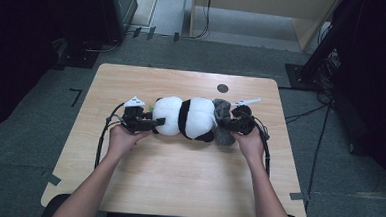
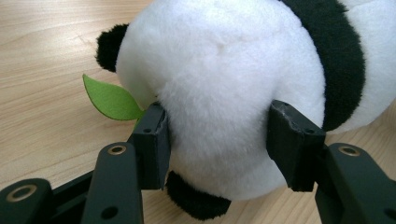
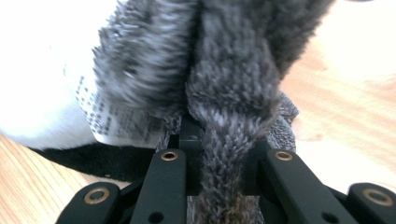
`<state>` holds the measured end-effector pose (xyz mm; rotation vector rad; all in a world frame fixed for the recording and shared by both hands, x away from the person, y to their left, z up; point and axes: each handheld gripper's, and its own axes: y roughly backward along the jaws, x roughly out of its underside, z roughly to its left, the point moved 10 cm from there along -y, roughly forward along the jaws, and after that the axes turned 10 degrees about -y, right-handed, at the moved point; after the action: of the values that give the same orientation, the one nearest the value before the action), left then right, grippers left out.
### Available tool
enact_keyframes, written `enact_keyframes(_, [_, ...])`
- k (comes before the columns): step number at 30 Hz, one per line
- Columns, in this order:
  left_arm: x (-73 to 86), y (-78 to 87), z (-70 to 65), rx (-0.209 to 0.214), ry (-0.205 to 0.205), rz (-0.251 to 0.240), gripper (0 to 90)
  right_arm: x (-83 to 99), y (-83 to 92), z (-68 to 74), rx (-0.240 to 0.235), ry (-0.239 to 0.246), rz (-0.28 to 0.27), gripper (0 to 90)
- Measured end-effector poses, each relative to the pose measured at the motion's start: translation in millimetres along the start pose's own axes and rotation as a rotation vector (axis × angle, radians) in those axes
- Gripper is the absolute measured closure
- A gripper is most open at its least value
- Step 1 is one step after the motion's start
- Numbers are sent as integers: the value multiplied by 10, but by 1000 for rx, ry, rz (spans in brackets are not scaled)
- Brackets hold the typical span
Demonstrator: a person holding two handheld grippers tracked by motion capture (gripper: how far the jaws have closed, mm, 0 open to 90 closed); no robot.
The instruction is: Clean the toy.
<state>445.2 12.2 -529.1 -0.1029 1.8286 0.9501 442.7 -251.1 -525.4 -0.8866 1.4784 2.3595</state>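
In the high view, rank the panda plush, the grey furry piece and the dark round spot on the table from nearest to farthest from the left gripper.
From the left gripper:
1. Panda plush, clamped at its left end.
2. Grey furry piece, at the panda's right end.
3. Dark round spot, toward the table's far edge, right of centre.

We see tiny dark print on a small white cloth tag (image 3: 109, 119) sewn to the soft black-and-white panda toy (image 3: 42, 70), beside the fuzzy grey cloth (image 3: 229, 93). The letters are too small and blurry for us to read.
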Motion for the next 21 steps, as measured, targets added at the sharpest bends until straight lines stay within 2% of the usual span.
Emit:
enact_keyframes(4, [-1,-2,-1,-2,-2,-2,445,-146,164,0,-18,-20,-56,774])
enact_keyframes(8, [-1,-2,-3,-3,-1,-1,445,-298,307,59,-18,4,-90,774])
enact_keyframes(12, [0,-1,-1,-4,-3,0,445,-447,401,189,-30,39,-109,776])
enact_keyframes(18, [1,0,-1,-4,-3,1,446,-563,369,440,-77,89,-106,775])
enact_keyframes(21, [2,-1,1,-3,-4,1,445,-553,283,479,-77,99,-92,775])
